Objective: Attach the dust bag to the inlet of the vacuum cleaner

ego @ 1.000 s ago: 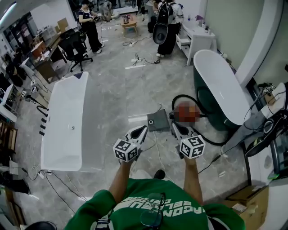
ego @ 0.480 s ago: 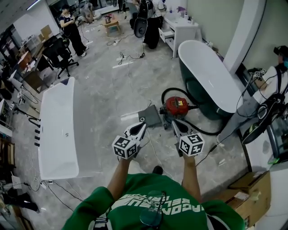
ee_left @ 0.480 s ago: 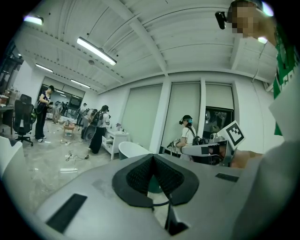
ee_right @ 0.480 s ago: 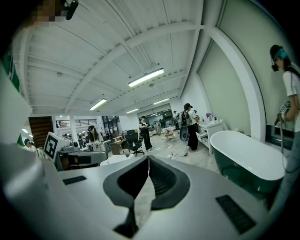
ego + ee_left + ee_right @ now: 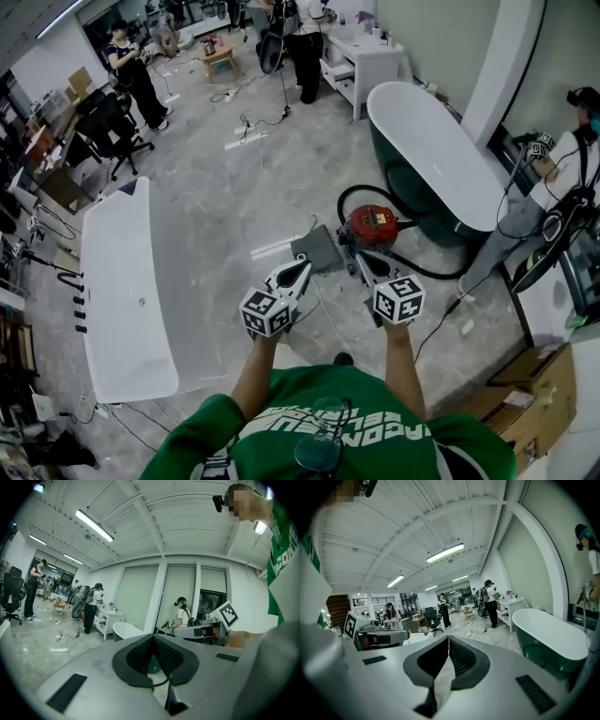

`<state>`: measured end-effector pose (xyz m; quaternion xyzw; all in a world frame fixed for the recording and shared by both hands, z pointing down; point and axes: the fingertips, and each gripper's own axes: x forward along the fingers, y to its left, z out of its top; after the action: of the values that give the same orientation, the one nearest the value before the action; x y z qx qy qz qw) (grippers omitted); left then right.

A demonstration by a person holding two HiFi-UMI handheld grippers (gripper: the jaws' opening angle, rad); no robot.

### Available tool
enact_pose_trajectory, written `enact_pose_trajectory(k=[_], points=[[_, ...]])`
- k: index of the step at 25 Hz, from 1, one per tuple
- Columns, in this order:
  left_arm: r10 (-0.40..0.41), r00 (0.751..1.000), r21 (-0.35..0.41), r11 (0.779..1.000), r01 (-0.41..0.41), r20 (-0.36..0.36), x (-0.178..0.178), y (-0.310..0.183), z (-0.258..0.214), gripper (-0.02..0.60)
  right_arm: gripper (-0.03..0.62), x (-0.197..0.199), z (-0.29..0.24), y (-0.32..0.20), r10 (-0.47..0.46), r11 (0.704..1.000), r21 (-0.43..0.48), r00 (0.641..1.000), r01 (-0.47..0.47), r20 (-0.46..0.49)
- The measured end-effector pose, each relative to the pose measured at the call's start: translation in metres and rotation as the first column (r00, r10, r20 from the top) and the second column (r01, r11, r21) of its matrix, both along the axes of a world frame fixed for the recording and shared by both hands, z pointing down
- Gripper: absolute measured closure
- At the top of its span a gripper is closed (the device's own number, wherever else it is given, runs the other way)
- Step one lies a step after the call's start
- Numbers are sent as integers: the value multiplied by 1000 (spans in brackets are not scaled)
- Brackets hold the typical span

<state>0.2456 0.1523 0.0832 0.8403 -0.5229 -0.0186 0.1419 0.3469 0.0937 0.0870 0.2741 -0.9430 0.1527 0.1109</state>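
Your left gripper [image 5: 296, 272] and right gripper [image 5: 364, 262] both have the jaws together, with nothing in them. The grey dust bag [image 5: 317, 249] lies at the frame centre, just beside the red vacuum cleaner [image 5: 371, 225]. Bend down close first, open one gripper early, and take the bag by its edge.

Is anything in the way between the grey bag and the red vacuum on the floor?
Nothing that shows. The grey bag lies on the floor right beside the red vacuum, with no other thing between them.
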Motion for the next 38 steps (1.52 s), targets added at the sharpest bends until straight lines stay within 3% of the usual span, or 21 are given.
enact_pose_trajectory(k=[19,25,38], points=[[26,992,17,1000,-25,-124,-239,-58,3,577,585,-233,8,-50,5,1000,-5,992,-6,-125],[41,987,25,999,-38,-155,-284,-66,4,577,585,-278,5,-57,20,1000,9,988,-19,-154],[89,985,5,996,-90,-146,-366,-60,14,577,585,-352,21,-45,81,996,-15,985,-84,-151]])
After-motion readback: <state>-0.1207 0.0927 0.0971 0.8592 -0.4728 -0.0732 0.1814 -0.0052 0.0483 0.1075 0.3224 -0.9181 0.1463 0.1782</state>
